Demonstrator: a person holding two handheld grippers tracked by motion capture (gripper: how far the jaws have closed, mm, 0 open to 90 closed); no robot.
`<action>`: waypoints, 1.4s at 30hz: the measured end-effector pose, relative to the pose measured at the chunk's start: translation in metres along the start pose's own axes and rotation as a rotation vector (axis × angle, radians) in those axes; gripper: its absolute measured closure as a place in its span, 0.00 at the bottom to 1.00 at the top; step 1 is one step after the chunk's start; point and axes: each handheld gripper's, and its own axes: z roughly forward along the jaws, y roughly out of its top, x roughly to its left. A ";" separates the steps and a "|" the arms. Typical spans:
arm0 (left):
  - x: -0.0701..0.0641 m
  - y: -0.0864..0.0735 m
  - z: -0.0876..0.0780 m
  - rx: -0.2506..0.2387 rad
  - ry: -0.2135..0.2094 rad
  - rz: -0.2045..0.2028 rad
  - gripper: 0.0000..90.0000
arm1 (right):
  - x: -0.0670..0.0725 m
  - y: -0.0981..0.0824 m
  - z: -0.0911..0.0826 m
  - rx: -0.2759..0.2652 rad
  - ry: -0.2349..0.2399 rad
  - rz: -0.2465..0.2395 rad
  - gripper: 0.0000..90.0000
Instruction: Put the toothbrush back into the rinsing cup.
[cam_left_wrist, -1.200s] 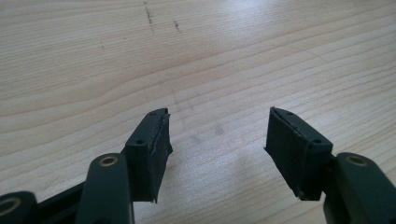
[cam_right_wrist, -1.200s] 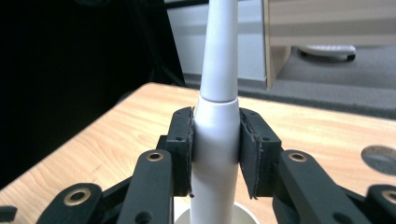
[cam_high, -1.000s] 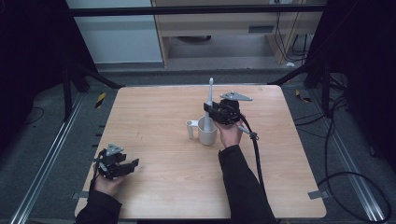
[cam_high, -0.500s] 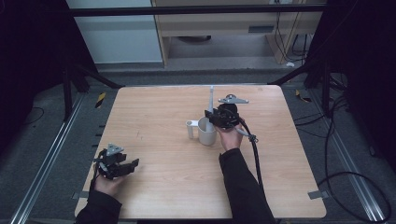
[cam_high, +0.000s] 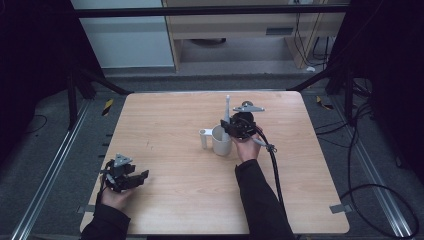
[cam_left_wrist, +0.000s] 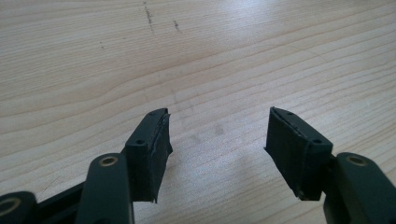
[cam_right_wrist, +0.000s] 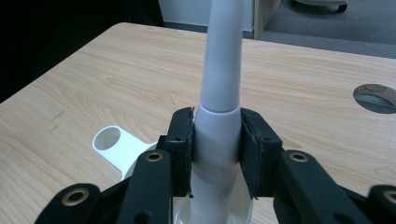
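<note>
Clamped around the thick lower part of a pale grey, tapering plastic rod (cam_right_wrist: 218, 93), the right gripper (cam_right_wrist: 215, 154) has both black pads pressed flat against the rod's sides, so the rod stands upright between them. Its lower end drops into the white round cup (cam_high: 221, 140) directly beneath, which suggests the grip is placed low on the shaft to keep the tool steady while its end sits inside the cup. A short white side handle with a round hole (cam_right_wrist: 113, 142) sticks out from the cup towards the table's left side. In the high view the right gripper (cam_high: 239, 125) sits just above and beside the cup, near the middle of the light wooden table (cam_high: 165, 120), with its black cable trailing back along the dark sleeve.

Well apart, near the front left corner, the left gripper (cam_high: 122, 174) rests low over bare wood; its jaws stand wide with nothing between them (cam_left_wrist: 217, 154), apparently parked out of the way while the other hand works.
</note>
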 end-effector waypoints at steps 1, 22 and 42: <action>0.000 0.000 0.000 -0.002 -0.001 0.000 0.43 | 0.000 0.000 0.000 0.000 -0.003 -0.002 0.74; 0.000 0.000 0.000 -0.002 -0.002 0.000 0.43 | 0.000 0.001 -0.006 -0.021 -0.033 -0.045 0.62; -0.001 0.000 0.000 -0.002 0.002 0.000 0.43 | 0.009 -0.016 -0.081 -0.040 -0.006 -0.135 0.22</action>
